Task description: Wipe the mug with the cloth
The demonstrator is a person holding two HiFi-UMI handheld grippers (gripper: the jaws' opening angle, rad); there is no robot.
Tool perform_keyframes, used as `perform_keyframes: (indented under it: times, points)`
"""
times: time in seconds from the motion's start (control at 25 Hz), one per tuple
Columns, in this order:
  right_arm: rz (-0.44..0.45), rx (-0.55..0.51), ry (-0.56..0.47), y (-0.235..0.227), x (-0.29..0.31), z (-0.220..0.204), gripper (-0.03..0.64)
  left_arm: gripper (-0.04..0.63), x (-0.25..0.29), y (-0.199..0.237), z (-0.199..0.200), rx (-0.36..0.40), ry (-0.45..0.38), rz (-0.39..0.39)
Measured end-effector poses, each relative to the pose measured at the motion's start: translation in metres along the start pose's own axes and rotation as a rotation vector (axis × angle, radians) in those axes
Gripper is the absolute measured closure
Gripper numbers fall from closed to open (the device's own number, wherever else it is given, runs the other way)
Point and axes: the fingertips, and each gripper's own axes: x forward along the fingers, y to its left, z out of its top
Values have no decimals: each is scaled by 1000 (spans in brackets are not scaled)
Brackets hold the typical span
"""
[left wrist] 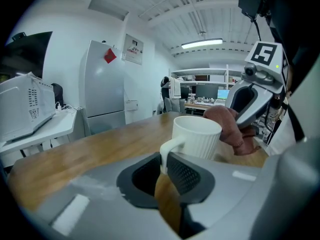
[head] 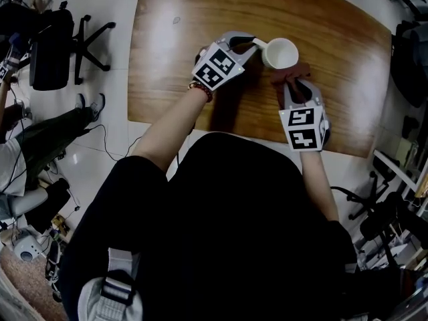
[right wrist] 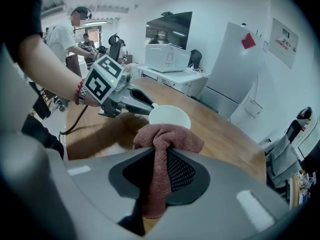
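A white ribbed mug (head: 280, 53) stands upright on the wooden table (head: 167, 59). My left gripper (head: 257, 43) is shut on the mug's handle (left wrist: 167, 151), with the mug (left wrist: 198, 136) just beyond its jaws. A reddish-brown cloth (head: 291, 76) is pinched in my shut right gripper (head: 294, 83) and bunches beyond the jaws. In the right gripper view the cloth (right wrist: 165, 149) sits against the near side of the mug (right wrist: 170, 117). From the left gripper view the cloth (left wrist: 232, 129) presses on the mug's right side.
An office chair (head: 57, 42) stands on the floor left of the table. A seated person's legs (head: 47, 132) show at the far left. A refrigerator (left wrist: 102, 86) and a counter with a microwave (right wrist: 167, 56) stand beyond the table. Another person (right wrist: 70, 39) stands in the background.
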Motion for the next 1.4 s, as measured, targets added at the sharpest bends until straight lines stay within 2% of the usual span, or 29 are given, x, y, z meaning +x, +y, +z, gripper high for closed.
perform_keyframes:
  times: [0.32, 0.68, 0.92, 1.24, 1.4]
  points:
    - [15, -4, 51, 7, 33, -12, 548, 552, -12, -8, -10, -40, 10, 30]
    - [25, -57, 137, 14, 63, -29, 548, 545, -25, -35, -17, -39, 14, -6]
    - [21, -41, 103, 12, 57, -20, 548, 546, -25, -39, -18, -34, 12, -23]
    - [22, -3, -5, 21, 14, 14, 548, 546, -24, -55, -16, -14, 15, -65]
    - [14, -4, 1, 24, 20, 13, 548, 546, -23, -60, -17, -16, 14, -79]
